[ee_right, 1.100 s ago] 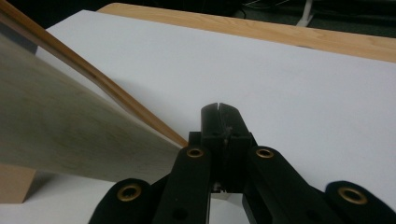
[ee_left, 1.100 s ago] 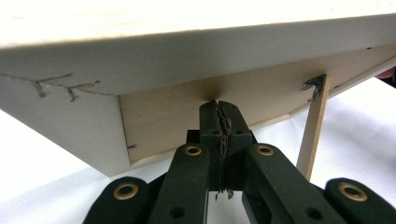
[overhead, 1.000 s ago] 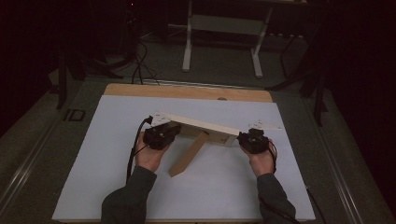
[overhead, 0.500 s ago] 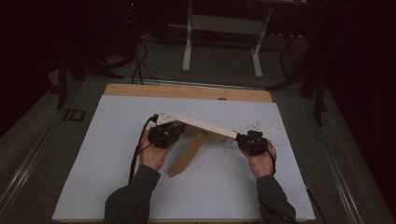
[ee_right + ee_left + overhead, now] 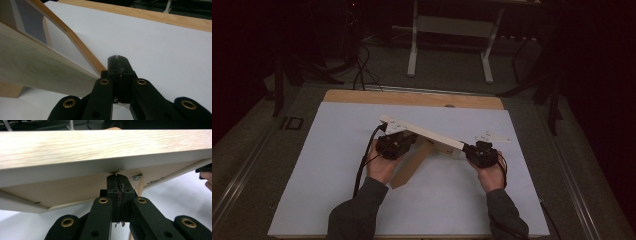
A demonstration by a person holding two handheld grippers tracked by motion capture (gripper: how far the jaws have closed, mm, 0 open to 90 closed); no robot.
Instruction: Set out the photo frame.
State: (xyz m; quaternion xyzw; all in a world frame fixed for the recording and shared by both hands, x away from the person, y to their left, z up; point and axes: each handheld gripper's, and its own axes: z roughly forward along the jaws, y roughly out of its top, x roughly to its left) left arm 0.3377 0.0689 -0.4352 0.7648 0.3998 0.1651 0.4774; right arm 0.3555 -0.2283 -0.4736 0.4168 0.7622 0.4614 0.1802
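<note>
Light wooden board (image 5: 424, 133) with pale grain on top and a white edge band, long and flat, hangs tilted above the white table sheet (image 5: 312, 165), its left end higher and farther from the person, its right end lower, a brown wooden leg or panel (image 5: 409, 165) running down from its underside to the sheet. Risk, as a judgement: neither gripper clamps the board, so it seems to rest on closed tips and on that one leg; a small sideways push could let it slide off a tip, drop flat onto the sheet, or pivot around the leg and twist out of line. Near view first: left gripper (image 5: 117, 178) has its jaws fully clenched, pads pressed together with nothing between them, and the tip touches the board's white lower edge from below. Right gripper (image 5: 117, 58) is likewise clenched on nothing; its tip sits just beside the board's lower right end, and I cannot tell whether it actually touches. From above, the left gripper (image 5: 398, 140) sits under the board's middle-left part and the right gripper (image 5: 475, 150) at its right end, each in a hand with dark sleeves. Farther off: wooden table edge strip (image 5: 412, 98) beyond the sheet, then a white-framed stand (image 5: 449, 30) on the dark floor.
</note>
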